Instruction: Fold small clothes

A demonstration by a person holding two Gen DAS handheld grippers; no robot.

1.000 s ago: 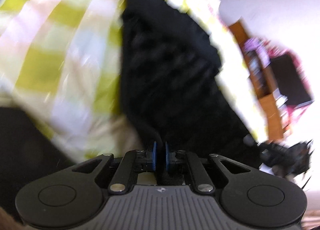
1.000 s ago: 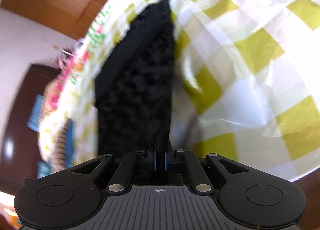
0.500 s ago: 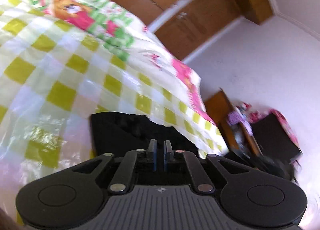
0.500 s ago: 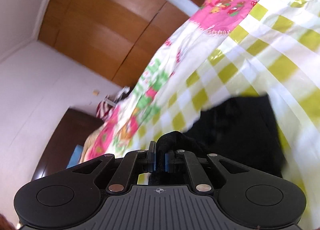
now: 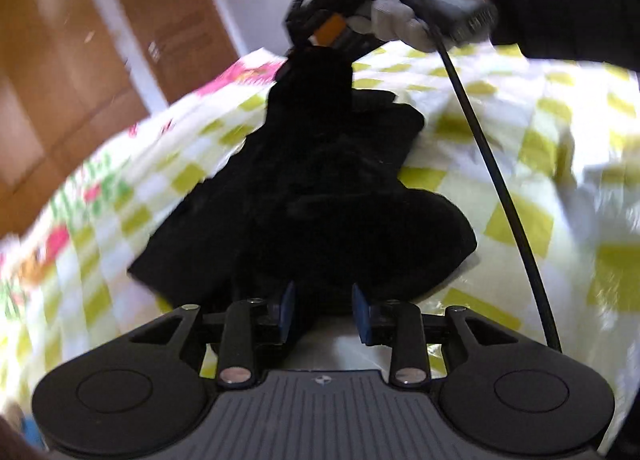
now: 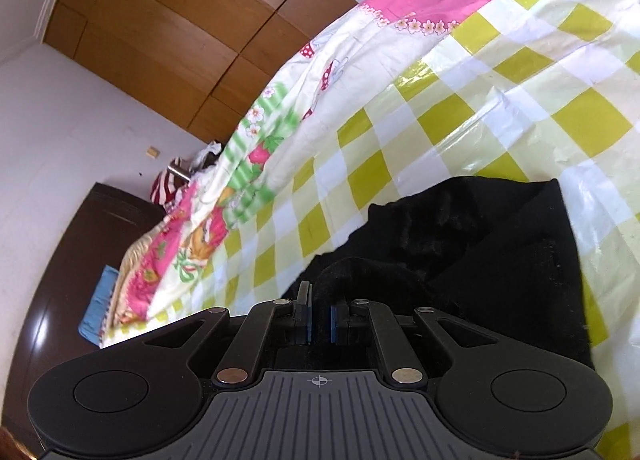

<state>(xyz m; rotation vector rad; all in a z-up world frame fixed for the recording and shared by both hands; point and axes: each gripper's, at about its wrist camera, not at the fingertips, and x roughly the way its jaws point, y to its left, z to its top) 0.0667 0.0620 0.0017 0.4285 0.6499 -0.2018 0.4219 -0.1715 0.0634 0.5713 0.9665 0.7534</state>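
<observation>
A small black fuzzy garment (image 5: 320,195) lies bunched on a bed covered with a yellow-green checked sheet (image 5: 500,163). My left gripper (image 5: 322,314) is open just behind the garment's near edge, with the cloth between the blue pads but not pinched. In the left wrist view the right gripper, held by a gloved hand (image 5: 404,15), pinches the garment's far end and lifts it. In the right wrist view the right gripper (image 6: 320,318) is nearly closed on a fold of the black garment (image 6: 480,260).
Wooden wardrobe doors (image 6: 180,31) and a white wall stand behind the bed. A pink cartoon-print bedsheet (image 6: 280,131) borders the checked sheet. A dark cabinet (image 6: 80,260) stands at the bedside. A black cable (image 5: 492,179) runs from the right gripper across the left view.
The left gripper has opened and let go of the garment, and now faces the right gripper. The right gripper still pinches the cloth.
</observation>
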